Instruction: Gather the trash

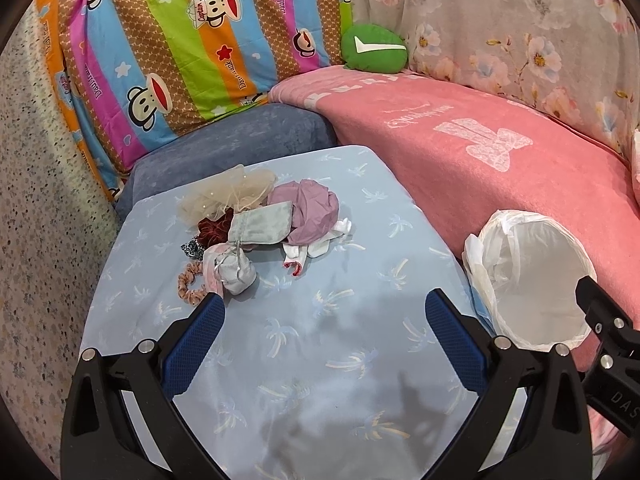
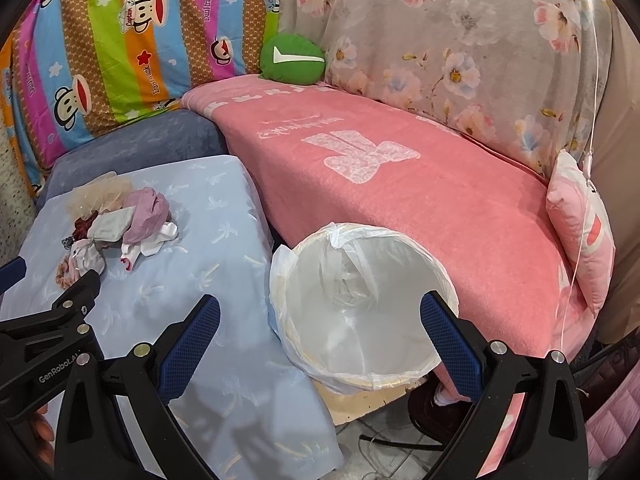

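Hovering over the blue palm-print worktop [image 1: 320, 320], the left claw [image 1: 324, 304] stands wide and holds nothing; the right claw [image 2: 320, 308] is likewise wide and bare above the white-lined bin [image 2: 360, 300], which sits between worktop and pink blanket [image 2: 400, 200]. A heap of trash [image 1: 260, 232] lies well ahead of the left claw. "GenRobot.AI" shows on the left claw's body, "Captain" and "Daul frank" on the striped sheet [image 1: 180, 40]
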Motion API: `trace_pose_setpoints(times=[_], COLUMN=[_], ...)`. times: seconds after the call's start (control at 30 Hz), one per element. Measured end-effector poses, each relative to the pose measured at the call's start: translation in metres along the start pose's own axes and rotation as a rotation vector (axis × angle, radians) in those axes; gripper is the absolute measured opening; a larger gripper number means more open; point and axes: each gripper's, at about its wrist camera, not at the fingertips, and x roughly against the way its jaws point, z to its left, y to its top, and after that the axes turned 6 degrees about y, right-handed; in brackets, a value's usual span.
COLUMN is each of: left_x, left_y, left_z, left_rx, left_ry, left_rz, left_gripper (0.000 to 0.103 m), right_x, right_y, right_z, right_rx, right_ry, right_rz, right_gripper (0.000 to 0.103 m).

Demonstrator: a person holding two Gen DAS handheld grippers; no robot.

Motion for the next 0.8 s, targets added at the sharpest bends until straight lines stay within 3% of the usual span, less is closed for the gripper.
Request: trace_pose_setpoints(times=[0.5, 0.8], left_x=[-0.016, -0.062], left_y=[0.001, -0.002], left_z=[0.031, 0.090], left_rx=[0.035, 0.121], left_ry=[-0.052, -0.015], left_rz=[-0.001, 0.049], left_gripper=[0.096, 0.096], right_x=[-0.008, -0.029], right_y=[0.010, 0.018], right_z=[0.027, 0.066], right_rx=[-0.004, -0.001], right_ry=[0.004, 0.033], right_rz=[-0.027, -0.039], right_gripper=[0.097, 0.097])
